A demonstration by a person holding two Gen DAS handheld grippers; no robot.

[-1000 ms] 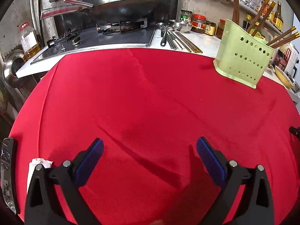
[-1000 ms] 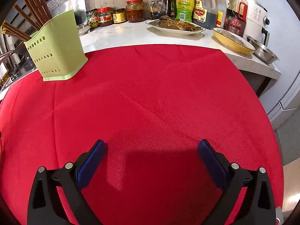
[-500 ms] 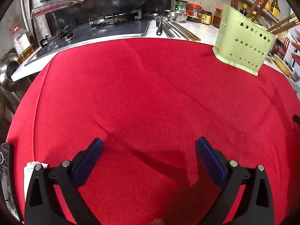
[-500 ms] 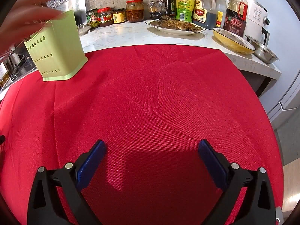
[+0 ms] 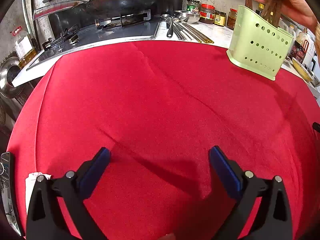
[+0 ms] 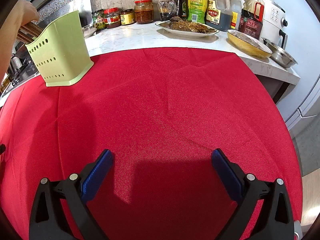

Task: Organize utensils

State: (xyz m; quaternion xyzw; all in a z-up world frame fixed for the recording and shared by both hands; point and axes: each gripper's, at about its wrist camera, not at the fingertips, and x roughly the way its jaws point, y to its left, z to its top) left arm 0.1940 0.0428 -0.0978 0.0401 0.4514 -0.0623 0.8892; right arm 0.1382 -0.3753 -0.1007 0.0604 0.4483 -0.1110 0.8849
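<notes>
Both hand-held grippers are parked low over the red cloth [image 5: 160, 104] with jaws spread wide and nothing between them: the left gripper [image 5: 160, 158] and the right gripper [image 6: 162, 160] are empty. The green perforated utensil holder [image 5: 260, 52] stands upright at the far edge of the cloth, ahead and to the right of the left gripper and ahead and to the left of the right gripper, so it lies between the two lines of approach and well apart from both. Brown chopsticks [image 5: 272, 10] are seated in the holder, their long axis near vertical, and are grasped from above by a bare hand [image 5: 292, 2]. Loose metal utensils [image 5: 184, 32] are laid on the white counter beside the stove [image 5: 112, 30], their long axes running away from the camera; these are judged nearer to the left gripper, which is therefore better placed for a pick.
</notes>
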